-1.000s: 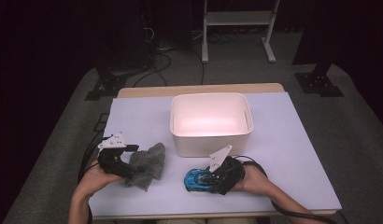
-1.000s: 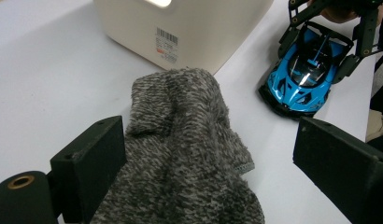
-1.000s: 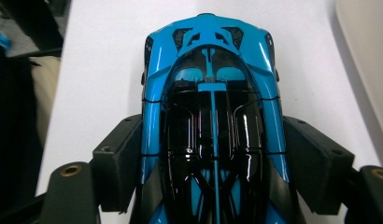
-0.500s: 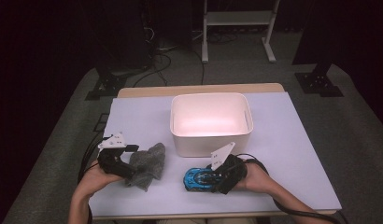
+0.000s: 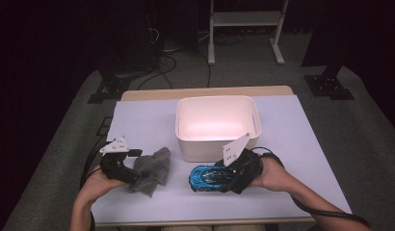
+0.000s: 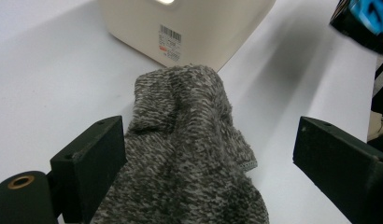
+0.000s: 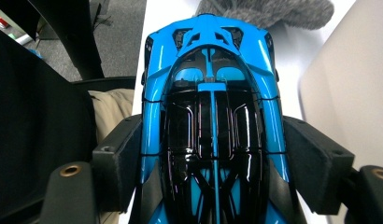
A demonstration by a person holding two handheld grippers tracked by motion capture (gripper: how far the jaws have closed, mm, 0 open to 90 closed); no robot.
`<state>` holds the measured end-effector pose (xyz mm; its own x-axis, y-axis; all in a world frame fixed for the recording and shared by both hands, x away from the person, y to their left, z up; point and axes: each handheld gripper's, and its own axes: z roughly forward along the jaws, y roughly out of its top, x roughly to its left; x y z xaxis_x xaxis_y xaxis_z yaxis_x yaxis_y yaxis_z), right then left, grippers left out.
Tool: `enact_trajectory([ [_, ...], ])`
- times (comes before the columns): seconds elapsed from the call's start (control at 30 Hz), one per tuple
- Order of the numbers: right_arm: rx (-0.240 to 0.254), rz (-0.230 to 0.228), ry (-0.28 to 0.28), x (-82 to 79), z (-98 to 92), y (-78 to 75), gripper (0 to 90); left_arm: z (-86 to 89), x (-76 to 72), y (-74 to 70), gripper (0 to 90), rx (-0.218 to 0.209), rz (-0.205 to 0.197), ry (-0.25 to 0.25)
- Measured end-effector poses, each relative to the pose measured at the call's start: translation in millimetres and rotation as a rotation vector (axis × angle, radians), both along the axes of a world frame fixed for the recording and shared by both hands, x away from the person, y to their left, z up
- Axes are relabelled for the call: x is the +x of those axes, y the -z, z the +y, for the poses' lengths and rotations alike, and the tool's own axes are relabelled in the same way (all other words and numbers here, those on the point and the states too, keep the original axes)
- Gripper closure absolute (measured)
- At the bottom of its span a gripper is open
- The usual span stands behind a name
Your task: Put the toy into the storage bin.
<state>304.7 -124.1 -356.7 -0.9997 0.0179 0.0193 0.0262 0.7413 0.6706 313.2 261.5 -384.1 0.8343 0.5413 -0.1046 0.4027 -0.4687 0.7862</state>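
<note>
Blue toy car clamped in right tool; grey knitted cloth between spread jaws of left tool.

The right tool [image 5: 223, 179] is seen clenched on the blue toy car [image 7: 210, 121], a pad pressed against each flank, at the near edge of the bench [image 5: 301, 144], just near of the white bin [image 5: 217, 126]. The left tool [image 5: 130, 174] is held released: its jaws are spread wide, with the grey knitted cloth [image 6: 189, 154] lying between them on the bench, left of the car, touching one jaw and apart from the other.
</note>
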Motion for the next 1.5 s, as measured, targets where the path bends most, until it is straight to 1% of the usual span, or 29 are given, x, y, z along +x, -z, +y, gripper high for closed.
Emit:
enact_trajectory([
  [0.2, 0.010, 0.004, -0.002, 3.3, -4.3, -20.8, 25.5, 4.7, -0.4, -0.2, 8.5, -0.016, -0.003, -0.010],
  [0.33, 0.018, 0.005, 0.001, 6.0, -6.4, -37.6, 25.5, 8.0, -1.5, -0.4, 8.5, -0.022, -0.007, -0.019],
  [0.5, 0.021, -0.016, -0.013, 10.8, -6.6, -59.5, 25.5, 10.2, -2.5, 0.6, 8.5, -0.023, -0.002, -0.023],
  [0.57, 0.017, -0.026, -0.012, 13.3, -7.1, -68.9, 25.5, 10.7, -2.5, 0.4, 8.5, -0.031, -0.004, -0.026],
  [0.7, 0.012, -0.058, -0.007, 21.4, -9.1, -87.3, 25.4, 10.0, -2.4, 0.7, 8.5, -0.030, -0.003, -0.026],
  [0.73, 0.013, -0.059, -0.009, 24.7, -9.8, -91.7, 25.5, 9.5, -2.2, 1.1, 8.5, -0.027, -0.001, -0.025],
  [0.77, 0.012, -0.070, -0.004, 28.6, -10.4, -97.0, 25.5, 9.4, -2.0, 1.5, 8.5, -0.025, -0.001, -0.024],
  [0.83, 0.014, -0.073, -0.002, 35.3, -11.2, -103.4, 25.5, 9.7, -1.8, 2.1, 8.5, -0.025, 0.002, -0.029],
  [0.87, 0.014, -0.083, 0.005, 39.2, -11.5, -106.7, 25.4, 10.5, -1.9, 2.0, 8.5, -0.025, 0.002, -0.031],
  [0.97, 0.023, -0.087, 0.006, 53.9, -11.1, -113.6, 25.4, 13.1, -2.1, 2.3, 8.5, -0.031, -0.002, -0.040],
  [1.07, 0.019, -0.084, 0.007, 70.3, -8.8, -116.6, 25.5, 14.5, -2.3, 3.0, 8.5, -0.032, -0.003, -0.047],
  [1.17, 0.015, -0.073, 0.012, 86.5, -6.4, -114.6, 25.5, 15.5, -2.5, 3.8, 8.5, -0.032, 0.000, -0.053],
  [1.23, 0.008, -0.068, 0.014, 97.2, -5.2, -111.0, 25.5, 16.7, -2.2, 4.3, 8.5, -0.027, 0.000, -0.054],
  [1.3, -0.003, -0.058, 0.014, 106.8, -3.8, -106.2, 25.5, 17.3, -2.2, 5.2, 8.5, -0.031, 0.002, -0.060],
  [1.4, -0.001, -0.039, 0.023, 120.8, -1.8, -97.2, 25.4, 19.2, -2.1, 5.1, 8.5, -0.023, 0.002, -0.066],
  [1.43, -0.001, -0.039, 0.023, 120.8, -1.8, -97.2, 25.4, 19.2, -2.1, 5.1, 8.5, -0.023, 0.002, -0.066],
  [1.47, -0.002, -0.024, 0.021, 127.5, 0.1, -91.4, 25.5, 19.9, -2.3, 4.6, 8.5, -0.024, 0.000, -0.067],
  [1.5, -0.015, -0.019, 0.022, 130.8, 1.3, -87.8, 25.5, 20.3, -2.6, 4.2, 8.5, -0.027, -0.002, -0.068],
])
